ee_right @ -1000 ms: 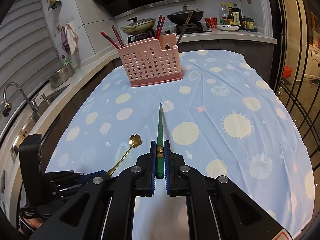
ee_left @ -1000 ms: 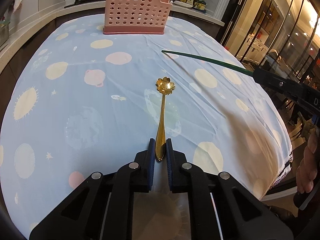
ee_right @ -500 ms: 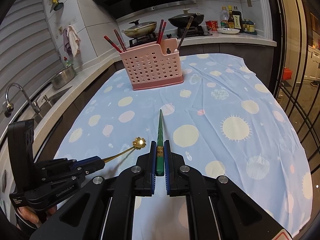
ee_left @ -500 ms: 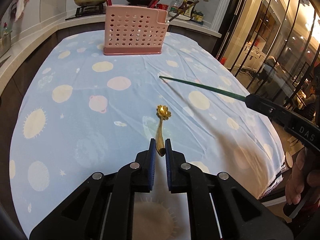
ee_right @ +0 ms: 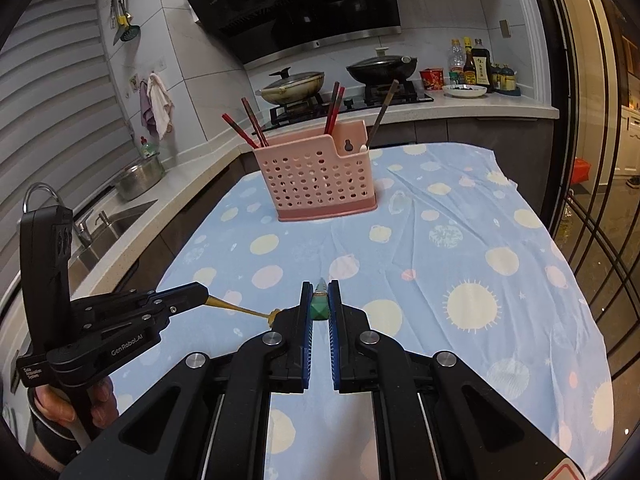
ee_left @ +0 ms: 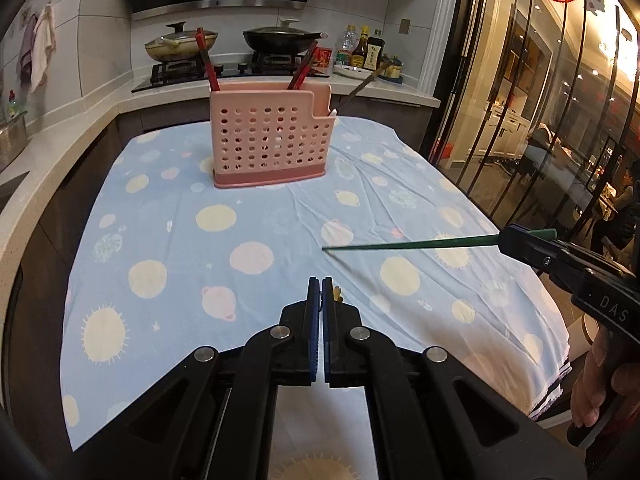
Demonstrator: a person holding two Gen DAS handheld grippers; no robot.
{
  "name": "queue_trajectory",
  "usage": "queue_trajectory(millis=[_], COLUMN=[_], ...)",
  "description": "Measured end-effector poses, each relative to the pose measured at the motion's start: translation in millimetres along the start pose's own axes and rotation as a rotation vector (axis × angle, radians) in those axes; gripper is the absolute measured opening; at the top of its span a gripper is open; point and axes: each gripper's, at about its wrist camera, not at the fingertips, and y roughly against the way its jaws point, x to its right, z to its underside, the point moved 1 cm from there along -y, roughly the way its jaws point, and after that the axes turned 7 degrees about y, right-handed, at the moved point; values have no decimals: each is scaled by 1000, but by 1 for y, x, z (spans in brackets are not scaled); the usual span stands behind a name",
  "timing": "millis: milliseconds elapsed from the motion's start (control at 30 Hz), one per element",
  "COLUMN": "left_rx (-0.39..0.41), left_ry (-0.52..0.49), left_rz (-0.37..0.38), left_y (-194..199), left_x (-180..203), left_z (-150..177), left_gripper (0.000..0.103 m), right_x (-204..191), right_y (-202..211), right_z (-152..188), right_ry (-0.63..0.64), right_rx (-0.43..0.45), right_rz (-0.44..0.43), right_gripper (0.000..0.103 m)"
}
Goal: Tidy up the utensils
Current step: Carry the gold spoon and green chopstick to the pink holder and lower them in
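Observation:
My left gripper (ee_left: 321,292) is closing its jaws on the handle of a gold flower-bowl spoon (ee_right: 240,309) and holds it clear of the blue spotted tablecloth (ee_left: 160,240). In the left wrist view only a sliver of the spoon (ee_left: 338,294) peeks past the pads. My right gripper (ee_right: 320,294) is shut on the thick end of a green chopstick (ee_left: 412,244), which points left above the cloth. A pink perforated utensil holder (ee_left: 272,140) stands upright at the table's far end, with several red and brown chopsticks in it. From the right wrist view the holder (ee_right: 320,176) is straight ahead.
Behind the holder a counter carries a stove with two lidded pans (ee_left: 182,46) and sauce bottles (ee_right: 474,66). A sink with a tap (ee_right: 100,224) runs along the left. Glass doors (ee_left: 540,120) close off the right. A hand (ee_left: 600,396) grips the right gripper's handle.
Both grippers have risen. The spoon has come off the cloth in the left gripper and now points forward, nearly hidden behind the pads. The green chopstick has lifted higher too.

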Motion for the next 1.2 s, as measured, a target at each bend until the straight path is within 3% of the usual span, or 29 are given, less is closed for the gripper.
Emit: queue_trajectory(millis=[333, 733, 1033, 1200], left_rx=[153, 312, 317, 289], left_ry=[-49, -96, -114, -110], left_rz=[-28, -69, -133, -158], left_y=[17, 27, -4, -28], left_x=[-1, -7, -25, -38], left_z=[-75, -182, -239, -251], left_gripper=[1, 1, 1, 1], right_x=[3, -2, -4, -2], right_y=[2, -19, -52, -86], right_z=[-72, -192, -265, -290], right_ry=[29, 76, 66, 51], right_rx=[118, 288, 387, 382], right_rz=[-36, -26, 3, 17], right_gripper=[7, 7, 7, 7])
